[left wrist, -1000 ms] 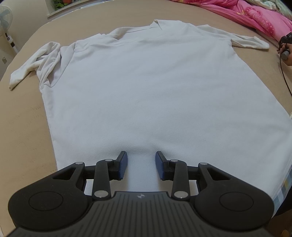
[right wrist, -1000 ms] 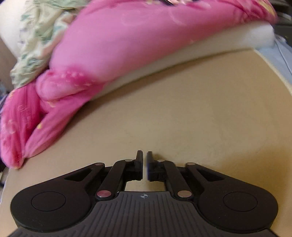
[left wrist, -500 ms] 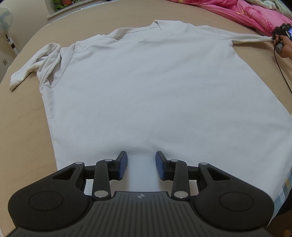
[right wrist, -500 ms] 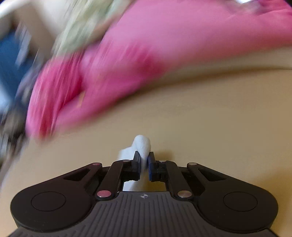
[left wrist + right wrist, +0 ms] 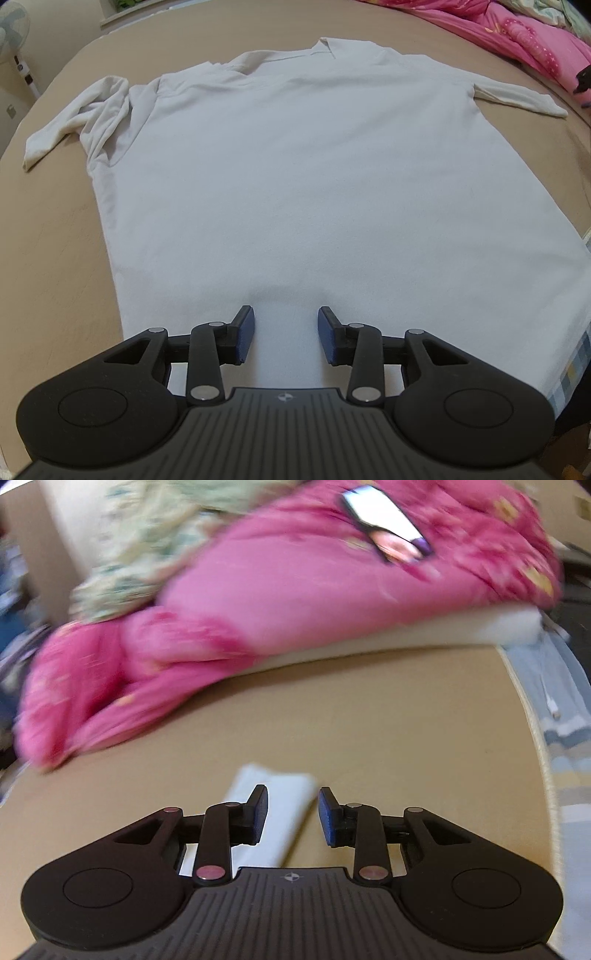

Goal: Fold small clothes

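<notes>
A white T-shirt (image 5: 295, 177) lies spread flat on a tan bed surface (image 5: 48, 258), collar at the far end. Its left sleeve (image 5: 81, 110) is bunched; its right sleeve (image 5: 517, 98) lies stretched out flat. My left gripper (image 5: 286, 334) is open and empty over the shirt's hem. My right gripper (image 5: 291, 814) is open just above the end of the right sleeve (image 5: 273, 812), which lies flat on the tan surface between and below the fingers. A dark bit of the right gripper shows at the far right edge of the left wrist view.
A pink quilt (image 5: 295, 602) is heaped at the far side on a white foam pad (image 5: 406, 638), with a phone (image 5: 388, 528) on top. It also shows in the left wrist view (image 5: 517, 33). A striped sheet with a white cable (image 5: 554, 709) borders the right edge. A fan (image 5: 14, 44) stands far left.
My right gripper, which was shut on the right sleeve's end half a second ago, has opened and let it go. The sleeve now lies stretched out flat. My left gripper has not moved.
</notes>
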